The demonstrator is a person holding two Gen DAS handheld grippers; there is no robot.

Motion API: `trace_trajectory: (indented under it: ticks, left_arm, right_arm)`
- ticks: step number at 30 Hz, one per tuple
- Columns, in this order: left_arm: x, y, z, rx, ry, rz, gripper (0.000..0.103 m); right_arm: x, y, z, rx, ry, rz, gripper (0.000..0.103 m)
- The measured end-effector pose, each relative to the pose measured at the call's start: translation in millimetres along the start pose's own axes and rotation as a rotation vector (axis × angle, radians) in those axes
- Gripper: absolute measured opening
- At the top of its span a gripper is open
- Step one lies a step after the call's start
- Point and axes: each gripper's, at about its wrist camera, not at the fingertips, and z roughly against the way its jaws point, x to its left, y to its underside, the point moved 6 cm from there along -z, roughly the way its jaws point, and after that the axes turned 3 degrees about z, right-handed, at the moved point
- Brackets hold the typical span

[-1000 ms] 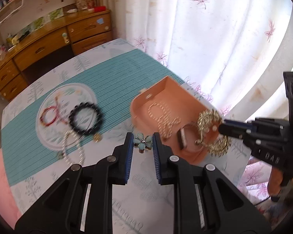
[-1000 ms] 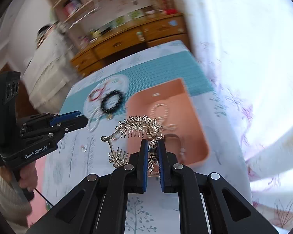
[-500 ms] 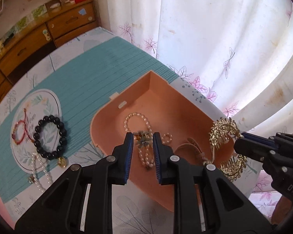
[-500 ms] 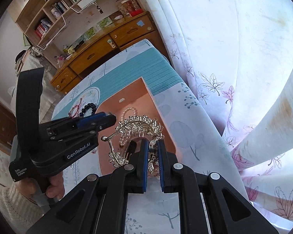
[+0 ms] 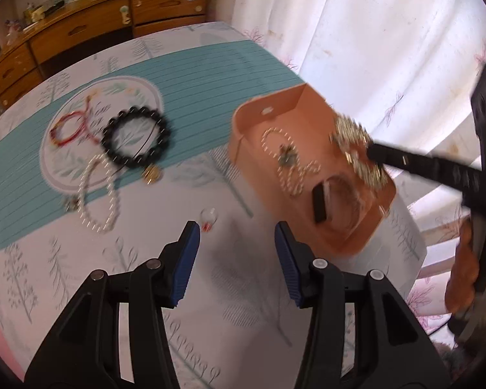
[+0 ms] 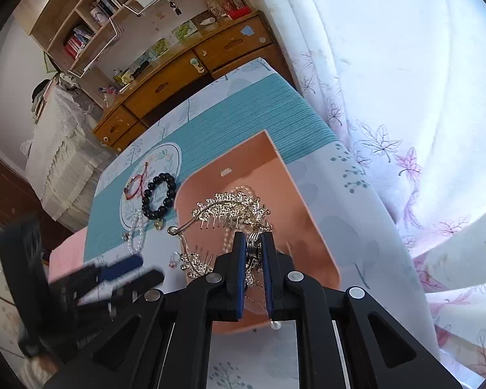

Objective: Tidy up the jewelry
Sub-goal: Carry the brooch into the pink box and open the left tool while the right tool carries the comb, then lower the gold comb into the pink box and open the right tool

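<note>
An orange tray point(image 5: 272, 105) point(image 6: 275, 165) sits at the table's right side. It holds a pearl strand point(image 5: 290, 175), a small flower brooch point(image 5: 286, 159) and a brown band point(image 5: 340, 191). My left gripper point(image 5: 236, 236) is open and empty, above the cloth just left of the tray. My right gripper point(image 6: 254, 244) is shut on a gold rhinestone hair comb point(image 6: 230, 209) point(image 5: 356, 152) and holds it over the tray. On the cloth lie a black bead bracelet point(image 5: 136, 139) point(image 6: 158, 196), a red cord bracelet point(image 5: 68, 128), a pearl bracelet point(image 5: 98, 194) and a small ring point(image 5: 209, 218).
The table point(image 5: 243, 308) has a tree-print cloth with a teal striped band. A white curtain point(image 5: 372, 39) hangs close behind the tray. A wooden dresser point(image 6: 184, 74) and bookshelves stand beyond the table's far end. The table edge falls away just right of the tray.
My left gripper has opened and let the flower brooch go into the tray, then pulled back to the left. My right gripper still holds the comb over the tray.
</note>
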Motion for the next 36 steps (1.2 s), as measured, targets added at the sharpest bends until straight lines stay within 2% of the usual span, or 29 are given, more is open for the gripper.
trace_trajectory:
  ticks: [6,9,16,18,19,21,23,36]
  left_arm:
    - [23.4,42.5,17.1,0.015,0.017,0.095,0.045]
    - [36.3,58.9,26.9,0.008,0.012,0.132,0.045]
    - [50.5,66.3,43.5,-0.029,-0.012,0.173,0.045]
    - [50.8,65.6,45.3,-0.034,-0.020,0.172,0.045]
    - [50.0,65.4,46.7,-0.039,-0.022,0.167,0.045]
    - [47.3,64.8,48.7,-0.045,-0.027,0.157,0.045]
    - [45.1,64.6,49.3,-0.048,-0.034,0.145,0.045]
    - [47.1,78.5,46.2,-0.023,-0.056,0.157,0.045]
  right_arm:
    - [9.6,-22.2,-33.8,0.044,0.007,-0.009,0.009]
    - [14.5,-29.3,-54.0,0.070,0.040,0.013,0.009]
    - [21.2,-34.4,-92.1,0.119,0.089,0.064,0.009]
    - [21.2,-32.0,-99.9,0.150,0.098,0.057,0.013]
    - [20.8,-31.3,-99.8,0.148,0.094,0.048,0.014]
    - [22.4,-29.6,-94.5,0.125,0.083,0.034,0.025]
    - [27.1,-24.6,-84.6,0.099,0.072,0.040,0.030]
    - [103.1,52.6,-25.7,0.040,0.001,0.342,0.030]
